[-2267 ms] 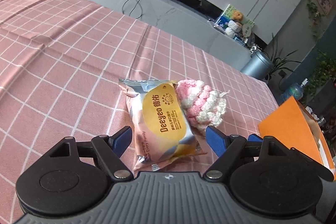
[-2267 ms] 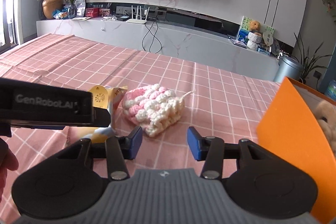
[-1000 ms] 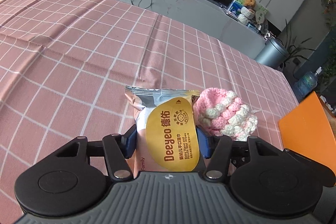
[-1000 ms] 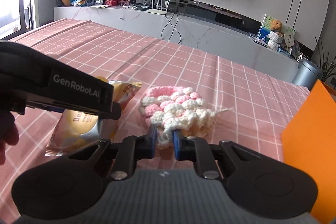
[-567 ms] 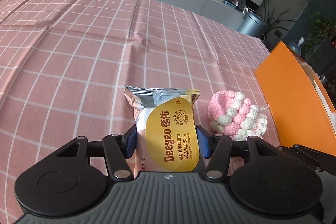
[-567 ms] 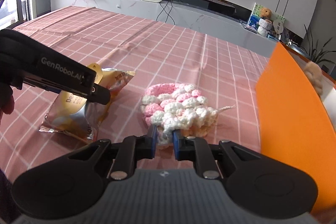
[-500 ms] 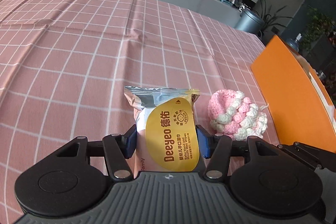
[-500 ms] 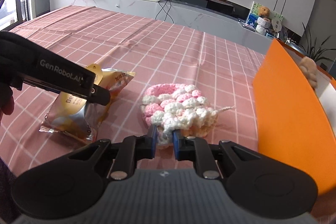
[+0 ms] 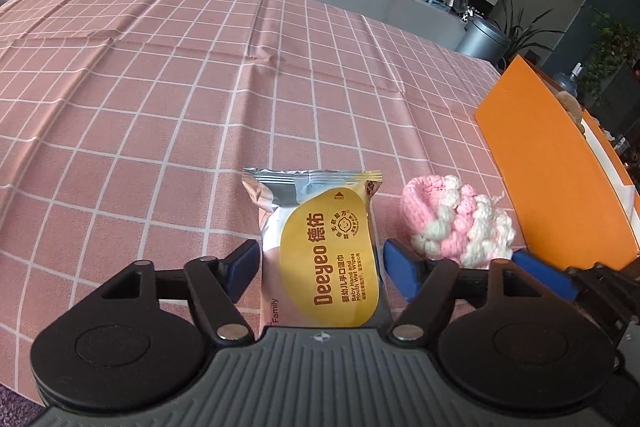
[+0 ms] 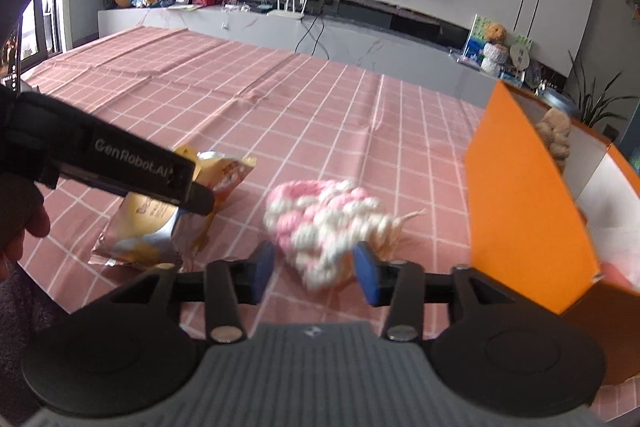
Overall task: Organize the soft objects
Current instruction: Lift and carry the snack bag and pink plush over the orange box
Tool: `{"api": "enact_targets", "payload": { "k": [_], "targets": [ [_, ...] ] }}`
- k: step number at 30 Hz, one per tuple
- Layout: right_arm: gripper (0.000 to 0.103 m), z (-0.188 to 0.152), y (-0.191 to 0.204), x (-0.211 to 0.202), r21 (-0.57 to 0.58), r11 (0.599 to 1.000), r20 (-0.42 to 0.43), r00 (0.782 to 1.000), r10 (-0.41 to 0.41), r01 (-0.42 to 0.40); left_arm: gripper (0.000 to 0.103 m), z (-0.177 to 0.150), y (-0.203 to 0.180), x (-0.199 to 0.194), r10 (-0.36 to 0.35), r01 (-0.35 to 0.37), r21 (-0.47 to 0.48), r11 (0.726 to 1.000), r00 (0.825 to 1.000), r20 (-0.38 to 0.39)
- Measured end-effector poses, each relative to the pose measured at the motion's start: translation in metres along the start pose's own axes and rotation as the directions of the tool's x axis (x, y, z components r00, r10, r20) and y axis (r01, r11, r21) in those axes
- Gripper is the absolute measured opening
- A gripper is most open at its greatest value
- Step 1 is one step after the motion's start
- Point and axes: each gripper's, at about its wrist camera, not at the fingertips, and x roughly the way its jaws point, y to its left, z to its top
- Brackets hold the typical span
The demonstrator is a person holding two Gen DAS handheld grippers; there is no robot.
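Pink checked cloth covers the table (image 9: 168, 99) in the left wrist view. The left gripper (image 9: 320, 267) has just been opening; its fingers (image 9: 244, 267) stand released either side of the wet wipes pack (image 9: 324, 259), which lies flat. At three o'clock of the pack sits the pink-and-white crochet piece (image 9: 456, 223), just beside the orange box (image 9: 552, 179).

In the right wrist view, the right gripper (image 10: 314, 267) has just been opening, fingers apart around the blurred crochet piece (image 10: 324, 219). The left gripper's body crosses the pack (image 10: 156, 223) at nine o'clock. The box (image 10: 520, 195) holds a brown plush (image 10: 554, 135).
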Motion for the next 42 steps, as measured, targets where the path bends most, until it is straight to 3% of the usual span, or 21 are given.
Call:
{"api": "enact_targets", "payload": {
  "k": [5,10,12,21,28,32,39,42],
  "targets": [
    [0.067,0.006,-0.013,0.006,-0.047,0.998,0.034,0.999,-0.029,0.031,0.087,-0.007,-0.001,0.003,0.014,-0.015,-0.026,1.000,0.999,-0.045],
    [0.073,0.009,-0.023,0.024,-0.061,0.998,0.040,0.999,0.021,-0.018,0.087,-0.008,-0.006,0.005,0.030,-0.031,-0.019,0.999,0.999,-0.042],
    [0.081,0.009,-0.023,0.032,-0.078,0.996,0.041,0.998,0.044,-0.041,0.084,-0.007,-0.007,0.006,0.035,-0.035,-0.013,0.999,0.999,-0.038],
    [0.084,0.007,-0.022,0.054,-0.041,0.994,0.012,0.995,0.100,-0.099,0.070,-0.004,-0.015,0.013,0.055,-0.053,0.062,0.997,0.998,-0.025],
    [0.069,0.000,-0.020,0.056,0.005,0.993,-0.010,0.993,0.119,-0.119,0.068,-0.001,-0.017,0.017,0.048,-0.046,0.081,0.996,0.999,-0.014],
    [0.052,-0.001,-0.022,0.052,0.035,0.993,-0.001,0.994,0.109,-0.109,0.065,-0.002,-0.014,0.016,0.037,-0.036,0.069,0.997,0.999,-0.005],
    [0.028,-0.001,-0.009,0.036,-0.022,0.998,0.038,0.997,0.063,-0.062,0.059,-0.003,-0.014,0.013,0.027,-0.027,0.064,0.998,1.000,0.005],
    [0.024,0.002,-0.008,0.029,-0.026,0.998,0.049,0.997,0.055,-0.053,0.058,-0.004,-0.015,0.010,0.018,-0.019,0.060,0.998,1.000,0.008]
  ]
}}
